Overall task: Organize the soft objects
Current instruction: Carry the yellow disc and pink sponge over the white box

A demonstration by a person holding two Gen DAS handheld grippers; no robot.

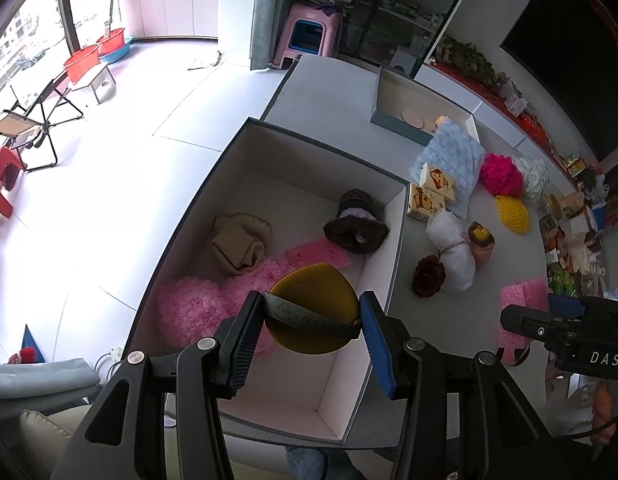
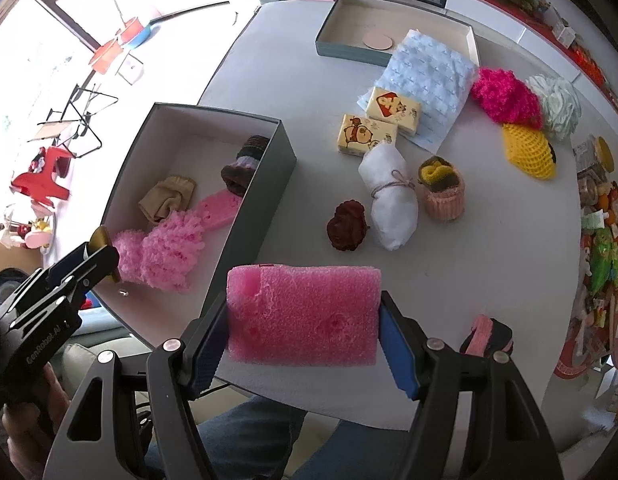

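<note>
Left wrist view: the left tongs point(image 1: 312, 322) pinch a yellow round sponge point(image 1: 313, 308) over the grey box point(image 1: 393, 240). Right wrist view: the right tongs point(image 2: 303, 326) pinch a pink foam block point(image 2: 303, 316) above the bench point(image 2: 489, 272), right of the box.

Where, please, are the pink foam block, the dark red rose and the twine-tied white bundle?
pink foam block point(image 2: 305, 316): right wrist view, front face.
dark red rose point(image 2: 347, 226): right wrist view, petals.
white bundle point(image 2: 391, 200): right wrist view, below the twine.

Can't see the lower half of my yellow puff point(image 1: 313, 308), the band and left gripper point(image 1: 309, 316) cover it. A pink-and-black knit thing point(image 2: 487, 334) by the table's near edge sits half behind my right gripper point(image 2: 303, 320). Shelf clutter point(image 2: 601, 216) past the right edge is mush.
</note>
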